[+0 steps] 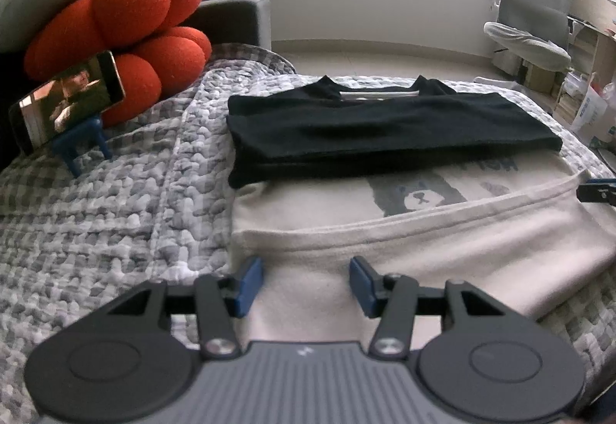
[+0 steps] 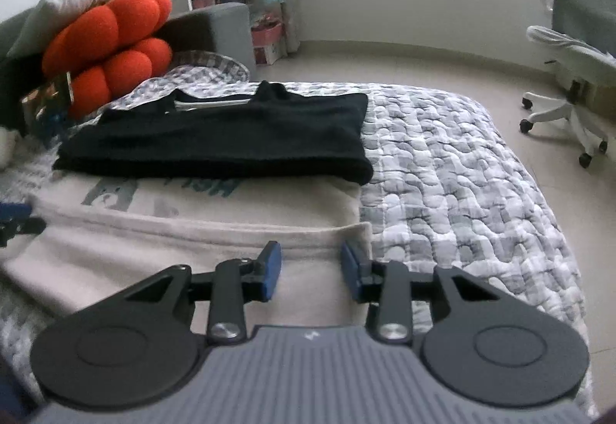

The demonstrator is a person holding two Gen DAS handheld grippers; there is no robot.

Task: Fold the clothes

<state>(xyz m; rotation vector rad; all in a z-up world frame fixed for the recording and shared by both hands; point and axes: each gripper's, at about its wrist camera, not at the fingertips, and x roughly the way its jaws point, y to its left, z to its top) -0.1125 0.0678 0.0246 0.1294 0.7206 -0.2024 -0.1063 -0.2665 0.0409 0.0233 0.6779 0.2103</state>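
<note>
My left tongs point(image 1: 306, 283) open, blue pads apart over near left part of cream shirt point(image 1: 404, 251), nothing pinched. My right tongs point(image 2: 311, 276) open too, poised at shirt's near right corner, cloth below gap, not gripped. Cream shirt flat on bed, bear print point(image 1: 417, 195) partly showing beyond folded-over near edge. Folded black shirt point(image 1: 381, 127) lies just beyond, overlapping cream shirt's far edge. Grey checked quilt point(image 2: 462, 185) underneath both. Orange cushion point(image 1: 127, 20) and phone on blue stand point(image 1: 69, 100) far left.

Quilt point(image 2: 454, 170) right of shirts lies free; red cushion point(image 1: 127, 20) apparently crowds left.
</note>
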